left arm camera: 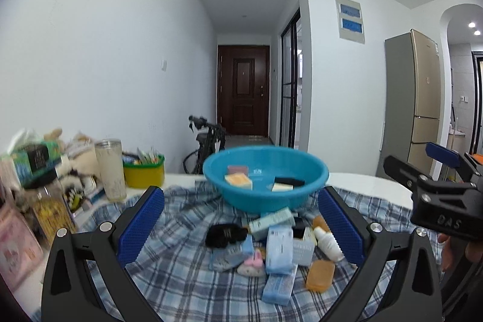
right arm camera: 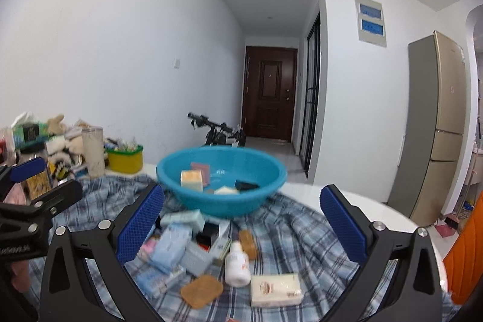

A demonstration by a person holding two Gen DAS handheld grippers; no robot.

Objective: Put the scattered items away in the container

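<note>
A blue plastic basin stands on a blue plaid cloth and holds several small soaps and boxes. In front of it lies a heap of scattered items: pale blue packs, a white bottle, an orange soap, a tan soap and a white wrapped bar. My left gripper hovers open above the heap, holding nothing. My right gripper is open too, over the bottle. Each gripper shows at the edge of the other's view.
Clutter crowds the table's left side: a yellow tub, a tall frosted jar, a tissue box and plush toys. A scooter stands behind the table. An orange chair back is at right.
</note>
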